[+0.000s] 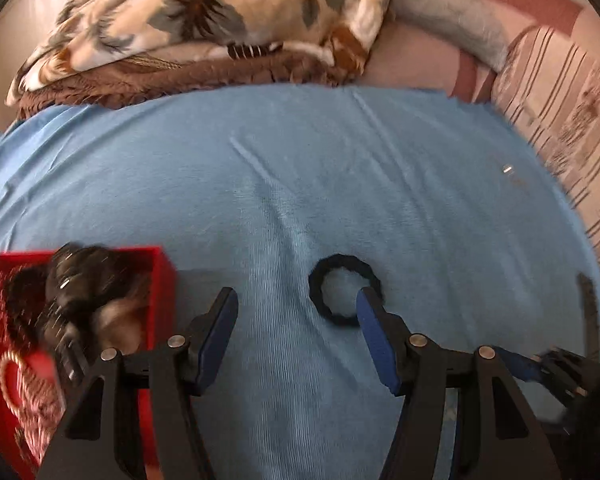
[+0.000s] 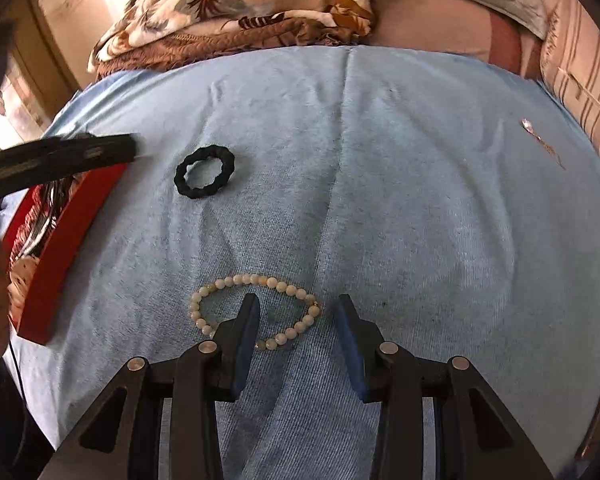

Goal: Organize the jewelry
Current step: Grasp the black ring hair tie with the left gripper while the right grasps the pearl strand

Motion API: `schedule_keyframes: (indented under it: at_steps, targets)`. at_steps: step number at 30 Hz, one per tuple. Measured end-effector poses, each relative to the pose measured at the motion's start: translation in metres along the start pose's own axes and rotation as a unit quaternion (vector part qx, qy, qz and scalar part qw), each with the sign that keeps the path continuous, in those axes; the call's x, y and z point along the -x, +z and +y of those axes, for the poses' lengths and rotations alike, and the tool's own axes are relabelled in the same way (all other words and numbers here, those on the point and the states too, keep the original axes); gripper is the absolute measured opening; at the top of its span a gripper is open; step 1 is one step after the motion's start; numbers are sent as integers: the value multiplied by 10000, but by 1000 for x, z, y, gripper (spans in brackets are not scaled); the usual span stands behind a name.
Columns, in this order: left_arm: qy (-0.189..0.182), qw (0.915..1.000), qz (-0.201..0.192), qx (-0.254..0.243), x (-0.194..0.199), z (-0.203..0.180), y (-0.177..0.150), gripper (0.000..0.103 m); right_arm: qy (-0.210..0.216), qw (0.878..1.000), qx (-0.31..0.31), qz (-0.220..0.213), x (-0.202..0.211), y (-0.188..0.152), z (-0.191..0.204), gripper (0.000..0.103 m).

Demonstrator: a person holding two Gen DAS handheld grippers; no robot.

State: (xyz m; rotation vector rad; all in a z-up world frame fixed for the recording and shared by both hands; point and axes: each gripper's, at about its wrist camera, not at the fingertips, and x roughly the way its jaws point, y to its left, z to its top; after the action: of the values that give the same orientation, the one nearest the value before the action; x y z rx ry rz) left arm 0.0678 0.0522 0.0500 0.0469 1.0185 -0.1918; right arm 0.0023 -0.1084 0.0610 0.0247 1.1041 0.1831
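Note:
A red box [image 1: 162, 276] [image 2: 66, 236] with several hair ties and bracelets in it sits at the left on the blue cloth [image 1: 340, 184]. A black braided ring [image 1: 332, 280] [image 2: 204, 172] lies on the cloth; my left gripper [image 1: 296, 300] is open and empty, its right finger over the ring's near edge. A cream beaded bracelet [image 2: 292, 290] lies flat; my right gripper [image 2: 298, 304] is open, its left finger over the bracelet. A small silver piece with a thin chain [image 2: 540, 140] [image 1: 508, 170] lies far right.
A folded floral blanket [image 1: 220, 20] and pillows [image 1: 460, 12] lie beyond the cloth. A striped cushion [image 1: 572, 128] borders the right side. The right gripper shows blurred at the right in the left wrist view [image 1: 580, 360].

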Motion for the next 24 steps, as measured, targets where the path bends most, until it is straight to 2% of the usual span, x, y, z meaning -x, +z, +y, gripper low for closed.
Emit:
schedule_keyframes:
  at_steps: [3,7,11,13,14,15,19,24]
  targets:
    - [191,9997,148,-99,-23,-3,6,61,-25,9999,137,2,-3,2,2,40]
    - [144,9991,388,-63,-45,1,7,61,-16,9997,236,8,-7,5,4,38]
    - [334,9988,256,-254,-48,-9,1,61,-58,9995,306,-30,-9,7,7,23]
    - [290,9988,201,-325,-46,-15,-2,52,-17,9995,313,-39,-10,9,8,15]
    - [247,9989,194,-349,-45,-17,-2,34,-25,9995,314,-51,-10,9,9,13]
    - [210,9989,204,-378,-44,-19,-2,8,-33,9995,298,-64,-9,9,9,12]
    - [40,9988,188,-449,-32,-26,-4,8,151,9998,-12,-112,-6,9,0,7]
    - [-254,9986,-24,-467,-1,-30,-8,8,454,9976,-383,-357,4,10,-7,7]
